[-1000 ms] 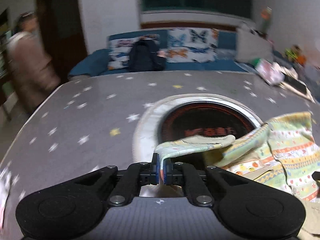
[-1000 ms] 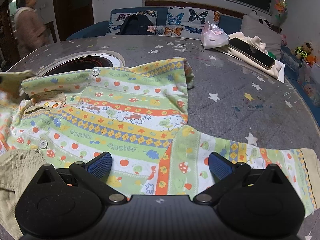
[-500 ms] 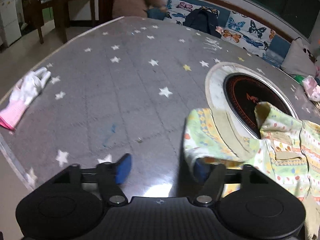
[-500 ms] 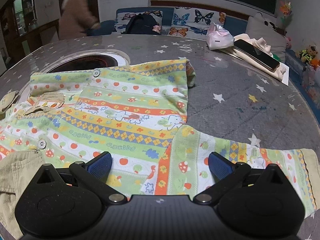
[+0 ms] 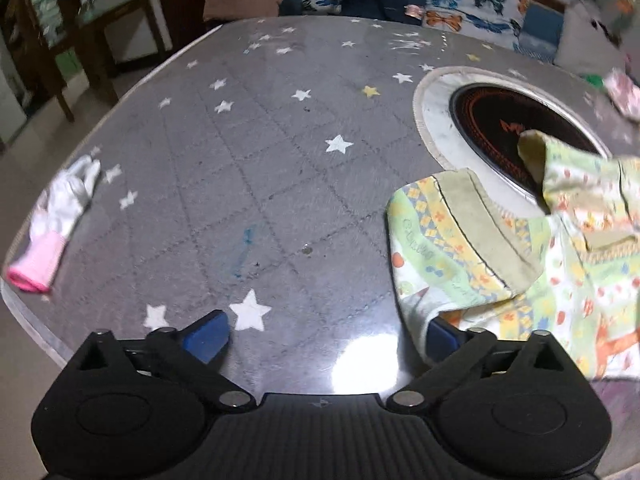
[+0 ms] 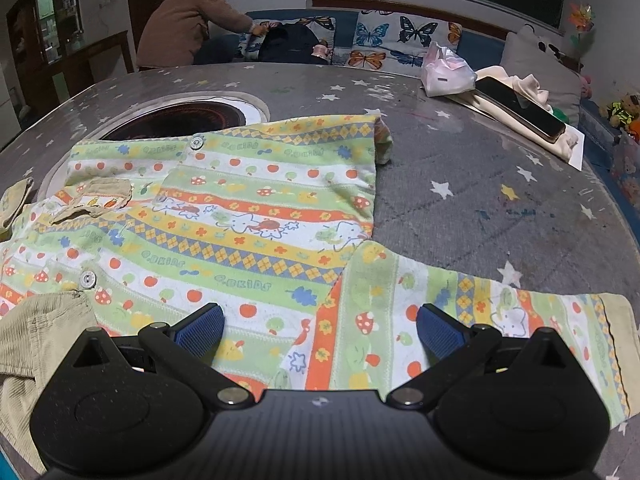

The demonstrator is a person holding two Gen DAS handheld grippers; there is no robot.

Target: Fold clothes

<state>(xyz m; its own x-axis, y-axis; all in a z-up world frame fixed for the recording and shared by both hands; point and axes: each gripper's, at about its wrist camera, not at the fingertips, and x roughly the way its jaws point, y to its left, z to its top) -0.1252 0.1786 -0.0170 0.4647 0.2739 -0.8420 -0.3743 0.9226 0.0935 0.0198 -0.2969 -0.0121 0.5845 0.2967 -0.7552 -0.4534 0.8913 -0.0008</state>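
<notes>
1. A child's green, yellow and orange patterned cotton shirt [image 6: 248,232] is seen spread flat on the grey star-printed tablecloth [image 6: 500,208], filling the lower left and centre of the right wrist view.
2. One sleeve [image 6: 500,312] is stretched toward the lower right of that view.
3. The right gripper [image 6: 320,330] is held over the shirt with its blue pads wide apart; nothing is clamped.
4. The left gripper [image 5: 320,338] is shown with its jaws opening; bare tablecloth lies between them, and the other sleeve [image 5: 452,248] is draped over the right pad.
5. A white and pink glove [image 5: 54,224] lies at the left edge of the left wrist view.
</notes>
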